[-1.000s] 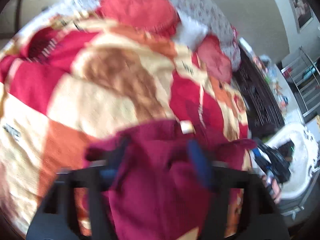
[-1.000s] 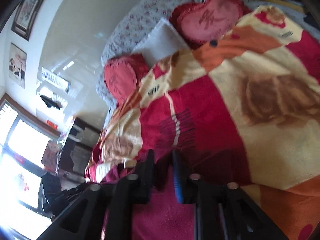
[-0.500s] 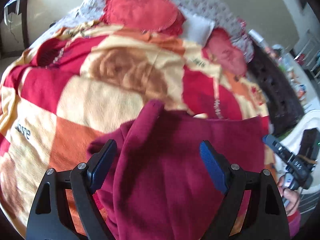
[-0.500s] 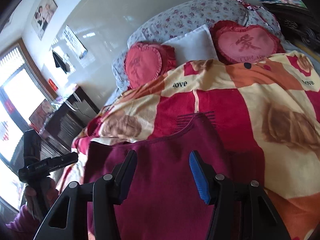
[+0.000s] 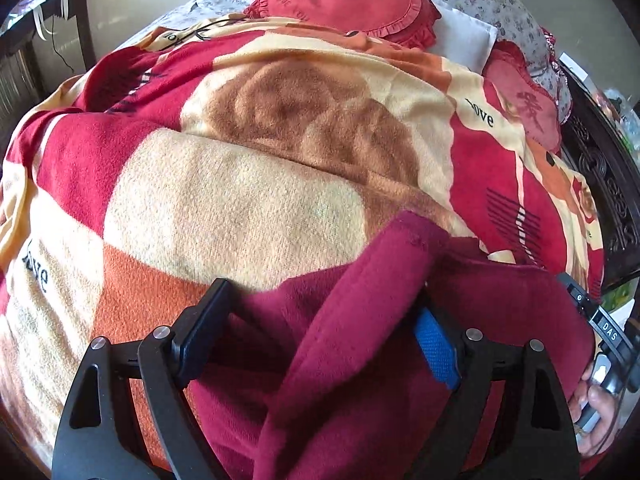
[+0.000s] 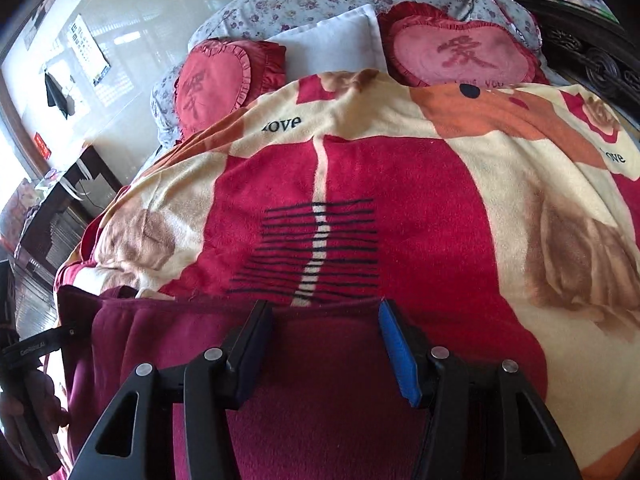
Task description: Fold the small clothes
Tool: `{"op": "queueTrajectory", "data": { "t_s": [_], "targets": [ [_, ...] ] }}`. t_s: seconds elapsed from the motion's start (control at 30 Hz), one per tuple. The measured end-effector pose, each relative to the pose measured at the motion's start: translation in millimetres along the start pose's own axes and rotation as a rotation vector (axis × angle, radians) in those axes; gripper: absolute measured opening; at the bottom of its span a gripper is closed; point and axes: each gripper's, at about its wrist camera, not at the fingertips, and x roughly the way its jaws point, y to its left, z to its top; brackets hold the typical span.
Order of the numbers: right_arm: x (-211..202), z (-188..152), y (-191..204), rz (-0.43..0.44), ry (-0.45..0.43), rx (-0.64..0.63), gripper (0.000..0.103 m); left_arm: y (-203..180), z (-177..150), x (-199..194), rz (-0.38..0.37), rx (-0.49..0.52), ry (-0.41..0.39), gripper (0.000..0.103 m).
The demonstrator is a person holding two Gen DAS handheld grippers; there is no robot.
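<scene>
Fleece blanket in red, cream and orange squares across a bed, with heart-shaped cushions and a white pillow beyond, dark carved furniture at the side. Nearest, a maroon fleece garment spread on the blanket, one ridge folded up, pointing toward the cushions. Left gripper wide apart astride that ridge, jaws just opening; right gripper parted over flat cloth, clamping nothing.

light: bright daylight | glare: blown-out far left, right-wrist view | focus: sharp | edges: fisheye bend, dark corners
</scene>
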Motion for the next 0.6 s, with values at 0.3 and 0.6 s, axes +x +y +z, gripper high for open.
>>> {"op": "queueTrajectory", "data": {
  "t_s": [0.3, 0.6],
  "targets": [
    [-61.9, -11.5, 7.5, 0.059, -0.063, 0.034, 0.053, -9.7, -4.7, -13.3, 0.032, 0.031, -0.018, 0.087],
    [-103.5, -53.0, 7.1, 0.055, -0.053, 0.013, 0.053, -10.4, -21.9, -38.1, 0.004, 0.024, -0.035, 0.087]
  ]
}}
